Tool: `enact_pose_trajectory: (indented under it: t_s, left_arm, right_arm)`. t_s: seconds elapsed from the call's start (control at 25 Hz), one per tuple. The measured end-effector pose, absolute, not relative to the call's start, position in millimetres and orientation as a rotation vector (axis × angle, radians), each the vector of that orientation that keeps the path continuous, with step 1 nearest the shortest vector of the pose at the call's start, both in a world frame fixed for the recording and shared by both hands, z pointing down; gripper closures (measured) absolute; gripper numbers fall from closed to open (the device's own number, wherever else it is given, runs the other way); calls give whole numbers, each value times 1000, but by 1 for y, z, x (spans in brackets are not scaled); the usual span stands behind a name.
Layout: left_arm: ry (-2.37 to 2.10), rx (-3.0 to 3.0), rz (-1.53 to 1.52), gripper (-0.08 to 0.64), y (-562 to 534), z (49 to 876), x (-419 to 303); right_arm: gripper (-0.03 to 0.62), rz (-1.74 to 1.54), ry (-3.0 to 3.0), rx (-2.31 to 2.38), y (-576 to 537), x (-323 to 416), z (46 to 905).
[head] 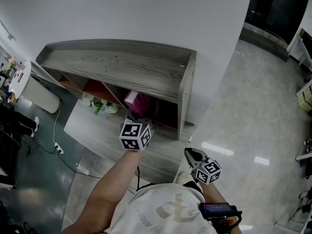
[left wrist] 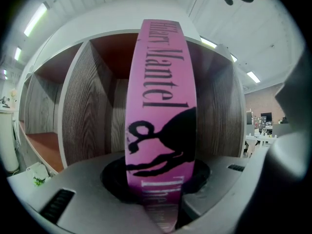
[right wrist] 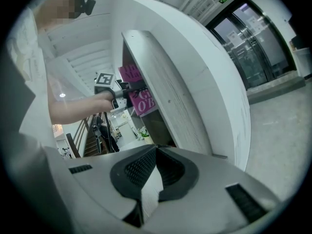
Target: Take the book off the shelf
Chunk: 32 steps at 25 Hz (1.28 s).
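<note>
Left gripper [head: 140, 118] reaches into the low grey wood-grain shelf [head: 122, 65] against the white wall, its jaws closed on the spine of the pink paperback book with black lettering [left wrist: 161, 106]. The spine fills the gap between the two pads. Right gripper [head: 194, 156] hangs well back beside my body, jaws together and empty.

I judge the grasp step is just made and the pull has not begun. The book sits inside an open compartment toward the shelf's right end, between the wood-grain dividers.

It stands roughly on end, long axis vertical, with its spine facing out at me and the title running down its length.

My next move calls for a straight draw toward me, keeping the book upright so its top clears the shelf board above and its covers slide free of the dividers.
</note>
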<state>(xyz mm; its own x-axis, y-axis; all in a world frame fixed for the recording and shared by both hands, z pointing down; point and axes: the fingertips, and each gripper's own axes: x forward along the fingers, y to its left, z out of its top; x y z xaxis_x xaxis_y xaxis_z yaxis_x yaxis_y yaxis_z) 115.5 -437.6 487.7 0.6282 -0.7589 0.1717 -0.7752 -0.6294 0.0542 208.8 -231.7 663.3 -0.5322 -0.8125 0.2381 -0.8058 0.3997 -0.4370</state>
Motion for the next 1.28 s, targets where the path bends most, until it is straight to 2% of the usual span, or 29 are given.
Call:
enact_pose_trajectory:
  t_s: [1.28]
  left_arm:
    - [-1341, 2693, 116, 400, -403, 483, 77]
  right_arm:
    - [588, -792, 2697, -1419, -216, 188, 661]
